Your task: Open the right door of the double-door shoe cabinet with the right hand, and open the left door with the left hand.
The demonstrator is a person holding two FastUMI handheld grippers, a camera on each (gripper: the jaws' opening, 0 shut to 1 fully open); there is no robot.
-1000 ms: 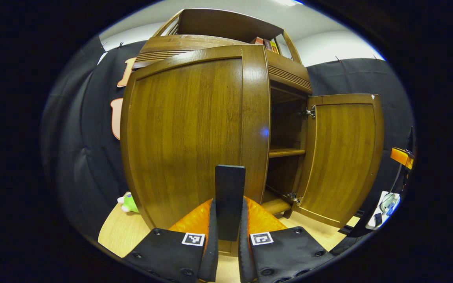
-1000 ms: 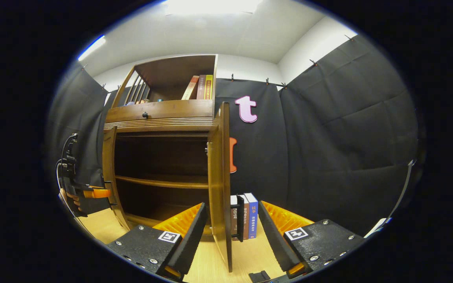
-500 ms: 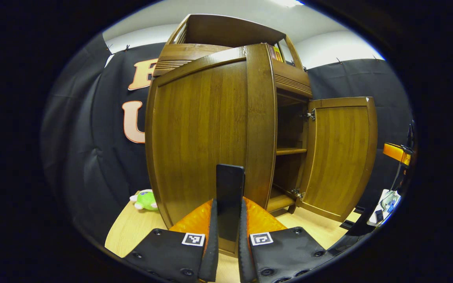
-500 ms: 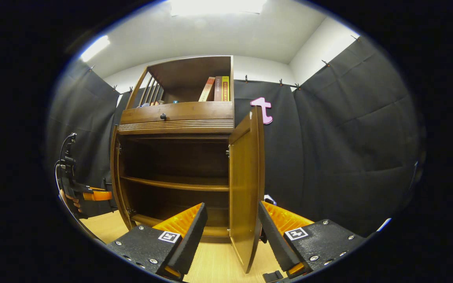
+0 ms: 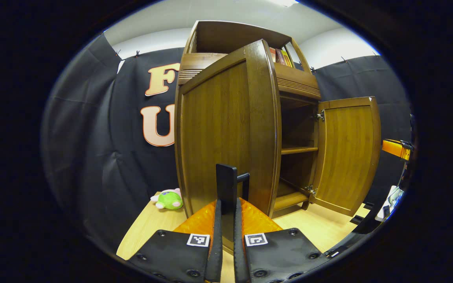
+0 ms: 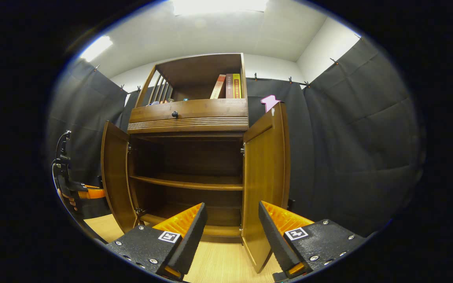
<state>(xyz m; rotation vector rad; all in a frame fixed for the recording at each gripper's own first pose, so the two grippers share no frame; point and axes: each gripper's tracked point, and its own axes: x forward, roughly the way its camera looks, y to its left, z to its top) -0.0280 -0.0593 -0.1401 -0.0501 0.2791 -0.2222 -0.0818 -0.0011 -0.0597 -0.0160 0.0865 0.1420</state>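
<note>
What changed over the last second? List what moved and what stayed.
The left door swung further open, drawn by the left claw, which stays shut on its dark handle. The right door swung out wider, and the open right claw, earlier straddling its edge, now has the door between its fingers but not gripped. The cabinet, its shelves and the books on top stayed put.

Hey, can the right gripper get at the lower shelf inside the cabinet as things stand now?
Probably yes. The right gripper is open and faces the cabinet's open front. Both the left door and the right door are swung out, and nothing stands in front of the lower shelf.
</note>
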